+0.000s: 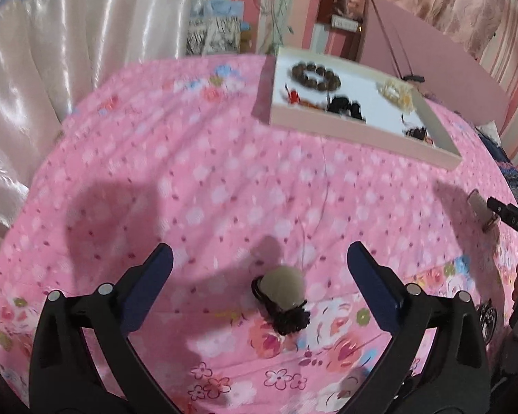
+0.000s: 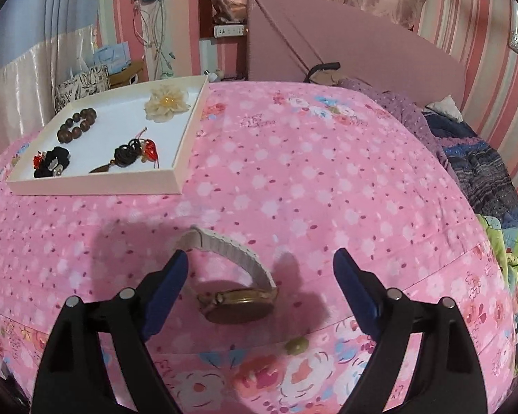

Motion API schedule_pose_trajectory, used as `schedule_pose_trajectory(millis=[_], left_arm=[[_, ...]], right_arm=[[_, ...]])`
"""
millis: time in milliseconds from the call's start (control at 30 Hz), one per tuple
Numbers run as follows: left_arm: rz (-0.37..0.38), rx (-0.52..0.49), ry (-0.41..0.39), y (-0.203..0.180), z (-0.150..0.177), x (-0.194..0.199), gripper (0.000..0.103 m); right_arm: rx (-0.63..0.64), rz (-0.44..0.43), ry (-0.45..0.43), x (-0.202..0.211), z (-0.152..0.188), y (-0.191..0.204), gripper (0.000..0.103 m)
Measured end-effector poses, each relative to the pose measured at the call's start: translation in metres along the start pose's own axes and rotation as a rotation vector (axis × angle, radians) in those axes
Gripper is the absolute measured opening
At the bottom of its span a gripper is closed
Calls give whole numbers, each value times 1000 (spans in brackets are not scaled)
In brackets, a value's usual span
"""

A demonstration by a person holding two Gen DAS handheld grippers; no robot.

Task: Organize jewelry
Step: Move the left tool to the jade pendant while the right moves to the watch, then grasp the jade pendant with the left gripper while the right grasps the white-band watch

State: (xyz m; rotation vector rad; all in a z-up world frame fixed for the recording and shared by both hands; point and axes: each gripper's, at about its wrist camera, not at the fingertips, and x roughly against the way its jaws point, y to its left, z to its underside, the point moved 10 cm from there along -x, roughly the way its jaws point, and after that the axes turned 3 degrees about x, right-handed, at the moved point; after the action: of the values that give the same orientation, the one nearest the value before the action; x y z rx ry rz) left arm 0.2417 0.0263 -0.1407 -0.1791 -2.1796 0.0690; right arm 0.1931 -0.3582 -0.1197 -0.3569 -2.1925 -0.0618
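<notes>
A pale green round stone pendant (image 1: 282,286) with a black cord tassel lies on the pink floral bedsheet (image 1: 197,179). My left gripper (image 1: 260,258) is open and hangs over it, with the pendant low between the two blue pads and untouched. In the right wrist view a gold-cased watch (image 2: 238,305) with a white strap (image 2: 224,246) rests on its edge on the sheet. My right gripper (image 2: 260,264) is open around it. Its left pad is close to the strap, and the case sits free between the fingers.
A shallow white tray (image 2: 96,183) stands further back on the bed. It holds a brown bead bracelet (image 2: 75,126), a cream flower brooch (image 2: 167,104), a black knot ornament with red (image 2: 132,153) and a black scrunchie (image 2: 50,163). Folded blankets (image 2: 483,172) lie to the right and a pink headboard (image 2: 362,45) is behind.
</notes>
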Motion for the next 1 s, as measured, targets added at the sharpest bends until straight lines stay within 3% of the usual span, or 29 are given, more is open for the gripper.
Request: schedule_pose_trajectory(millis=[400,600,767,867,933,1000], left_arm=[[-31,-140,150,-24,38,-22,95],[-39,-139,169,-20,42,-27,85],[-28,-139,165,-21,42,-26,79],[-24,-128,161,-19,40,-25,74],[-27,-120,154,-18,38,-24,65],[-30,-110,146,-17,36,-24,58]], right_arm=[[-13,-49,73,-15,14,6,84],[-44,-90,70,-12,13,8,71],[-39,-154,91,-15,17,21,50],[-25,-144,91,-15,18,25,50],[-22,-137,88,-15,18,26,50],[-17,-122,87,-15,18,25,44]])
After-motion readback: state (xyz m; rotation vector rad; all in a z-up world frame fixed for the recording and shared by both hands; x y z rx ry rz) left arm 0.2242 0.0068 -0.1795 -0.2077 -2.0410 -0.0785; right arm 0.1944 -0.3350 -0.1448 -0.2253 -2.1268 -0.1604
